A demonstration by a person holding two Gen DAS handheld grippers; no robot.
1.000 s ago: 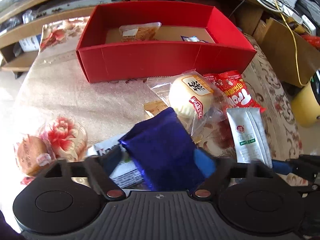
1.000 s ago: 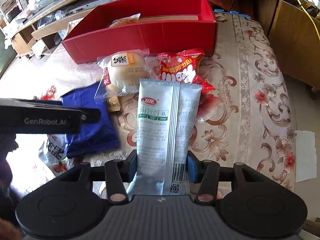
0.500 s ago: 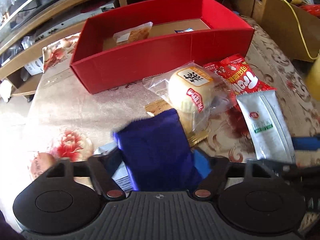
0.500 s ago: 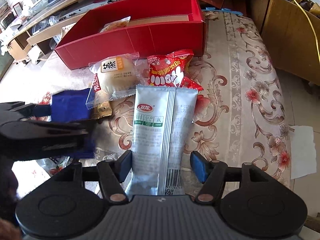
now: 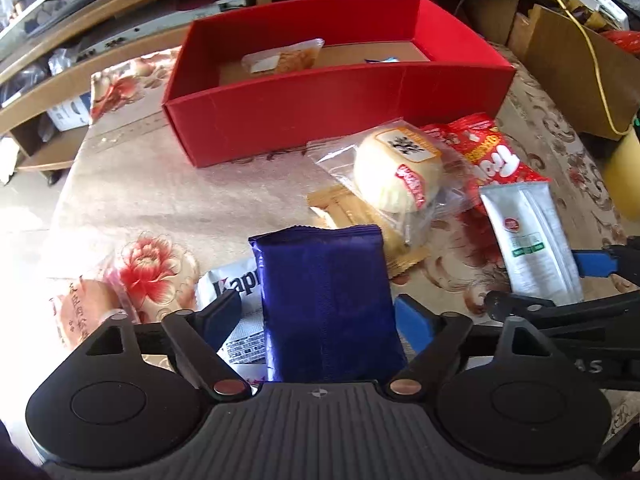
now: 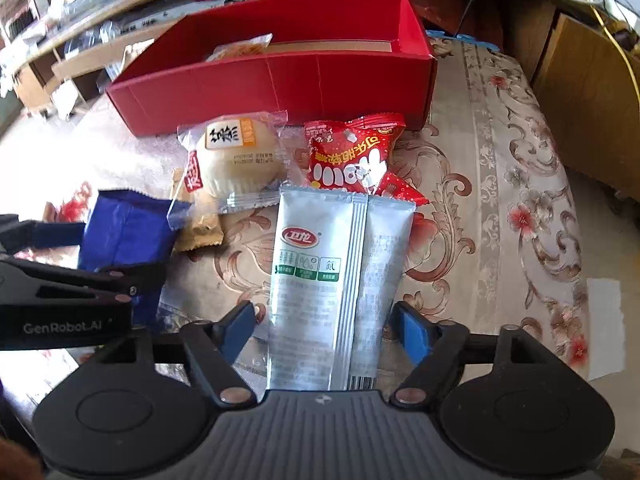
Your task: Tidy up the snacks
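Two packets sit between parted jaws: my left gripper (image 5: 318, 316) has let go of the blue packet (image 5: 326, 300), gaps showing either side. Right gripper (image 6: 324, 326), spread wider than a second ago, straddles the silver pouch (image 6: 340, 276). Beyond, the red box (image 5: 320, 120) awaits both.

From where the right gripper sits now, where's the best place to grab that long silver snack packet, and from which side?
Probably the near end of the silver packet, approached from its barcode end, as the right gripper is. The packet lies flat and long, pointing away, and narrow enough that the open jaws straddle its width. Its far end touches the red candy bag, so that end is more crowded.
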